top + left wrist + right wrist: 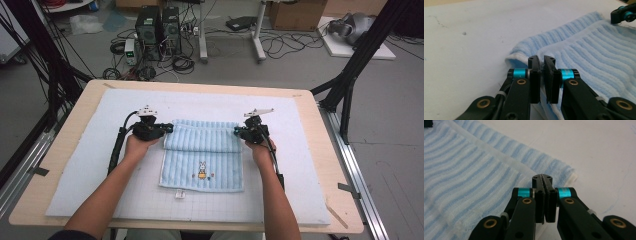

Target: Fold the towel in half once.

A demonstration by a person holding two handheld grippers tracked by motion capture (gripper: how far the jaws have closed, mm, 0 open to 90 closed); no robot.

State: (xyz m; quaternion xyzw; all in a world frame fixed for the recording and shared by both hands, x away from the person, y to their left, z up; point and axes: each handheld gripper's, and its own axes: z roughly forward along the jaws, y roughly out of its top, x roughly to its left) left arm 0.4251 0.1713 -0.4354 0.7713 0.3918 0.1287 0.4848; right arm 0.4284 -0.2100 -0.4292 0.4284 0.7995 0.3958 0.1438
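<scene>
The white foam mat (75, 165) covers most of the wooden table (60, 150), and on it, a little toward twelve o'clock from the mat's centre, lies the light-blue striped towel (202, 162), its far part folded back over itself into a thicker band, the rabbit motif (202, 170) showing on the single layer at six o'clock. The work in hand looks like folding this towel, with each tool pinching one end of the folded band. The left gripper (167, 128) sits at the band's nine o'clock end; in the left gripper view its jaws stand nearly together, clamped on the towel's white-hemmed edge (524, 56) with cloth squeezed between the pads. The right gripper (237, 132) sits at the three o'clock end, and in the right gripper view (542, 180) its jaws are pressed tight together at the towel's corner. The chief risk, as I judge it, is a shallow bite: each pair of pads seems to hold just the rim of the cloth, so a pull toward six o'clock could slip one corner free and leave the fold skewed. A grip that catches only the upper layer would drag it off the lower one and undo the band. Uneven pulling by the two hands would twist the stripes, and the towel could drag across the mat instead of lifting.
</scene>
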